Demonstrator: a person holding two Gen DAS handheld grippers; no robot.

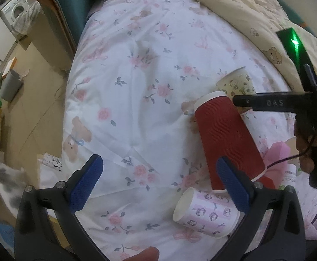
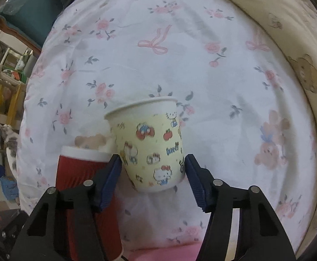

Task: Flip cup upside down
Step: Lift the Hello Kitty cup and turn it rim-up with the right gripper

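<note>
A yellow cartoon-print paper cup [image 2: 152, 148] is held between the blue pads of my right gripper [image 2: 153, 171], lifted off the floral bedsheet [image 2: 180, 54], mouth tilted up and away. It also shows in the left wrist view [image 1: 238, 83], behind the right gripper's black body [image 1: 278, 103]. A red ribbed cup [image 1: 226, 139] stands upside down on the bed, also in the right wrist view [image 2: 78, 174] just left of the held cup. A pink-striped cup [image 1: 204, 213] lies on its side near my left gripper [image 1: 158, 187], which is open and empty above the sheet.
A cream bear-print quilt [image 1: 245, 10] is bunched along the bed's right side. Pink packaging [image 1: 278, 152] lies by the red cup. The bed's left edge drops to the floor, where a cat [image 1: 4, 178] and a grey bin [image 1: 11, 84] stand.
</note>
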